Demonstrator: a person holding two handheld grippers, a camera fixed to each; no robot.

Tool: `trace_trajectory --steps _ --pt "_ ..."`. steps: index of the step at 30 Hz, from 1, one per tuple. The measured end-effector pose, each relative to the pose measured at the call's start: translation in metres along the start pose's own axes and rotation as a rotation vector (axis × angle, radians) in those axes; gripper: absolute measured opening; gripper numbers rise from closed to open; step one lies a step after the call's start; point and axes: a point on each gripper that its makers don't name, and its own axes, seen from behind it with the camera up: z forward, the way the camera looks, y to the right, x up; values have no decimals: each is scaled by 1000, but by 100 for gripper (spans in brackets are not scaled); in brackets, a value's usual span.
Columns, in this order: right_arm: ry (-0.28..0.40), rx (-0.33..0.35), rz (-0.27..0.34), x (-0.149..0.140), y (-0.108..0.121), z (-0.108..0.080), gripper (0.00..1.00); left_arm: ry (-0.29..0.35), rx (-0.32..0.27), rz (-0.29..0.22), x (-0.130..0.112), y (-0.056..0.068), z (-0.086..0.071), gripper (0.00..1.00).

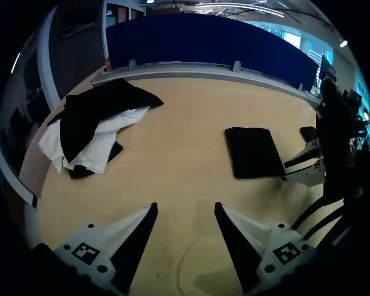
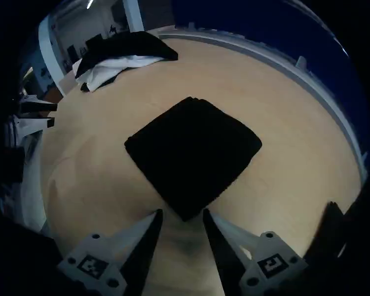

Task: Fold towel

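Pale wooden desk [image 1: 185, 163], one folded black towel [image 2: 192, 155], one black-and-white cloth heap [image 1: 96, 123], towel's near corner between spread fingers of the right gripper [image 2: 181, 211], left gripper [image 1: 185, 203] fingers likewise spread, towel well ahead.

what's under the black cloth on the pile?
A white towel sticks out beneath the black cloth, with another dark piece under that. The pile's middle is covered.

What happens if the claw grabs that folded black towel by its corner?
It would probably flop and come unfolded, since the black towel is soft cloth layers. It likely feels light and won't roll, lying flat on the table. Pushed, it may bunch up rather than slide.
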Motion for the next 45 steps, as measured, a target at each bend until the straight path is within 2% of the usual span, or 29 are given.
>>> trace_trajectory --steps 3,6,12,22,28,30,39,45 --pt "-2 -1 0 -1 0 2 61 1 1 1 1 -1 0 85" --pt "-6 11 3 -3 -2 3 47 2 1 1 2 -1 0 85" --pt "-11 -1 28 -4 2 5 31 2 1 1 2 0 -1 85" --pt "-18 -26 -1 -9 6 5 28 3 -2 3 3 1 -2 85" --pt "-17 -48 -8 -8 11 5 10 4 -3 4 3 2 -1 85" --pt "-13 -50 0 -8 12 5 7 4 -3 4 2 2 0 85" --pt "18 -44 21 1 12 1 3 3 2 4 1 0 -2 85" --pt "74 -40 13 23 12 -18 3 10 5 5 5 -1 -4 85"
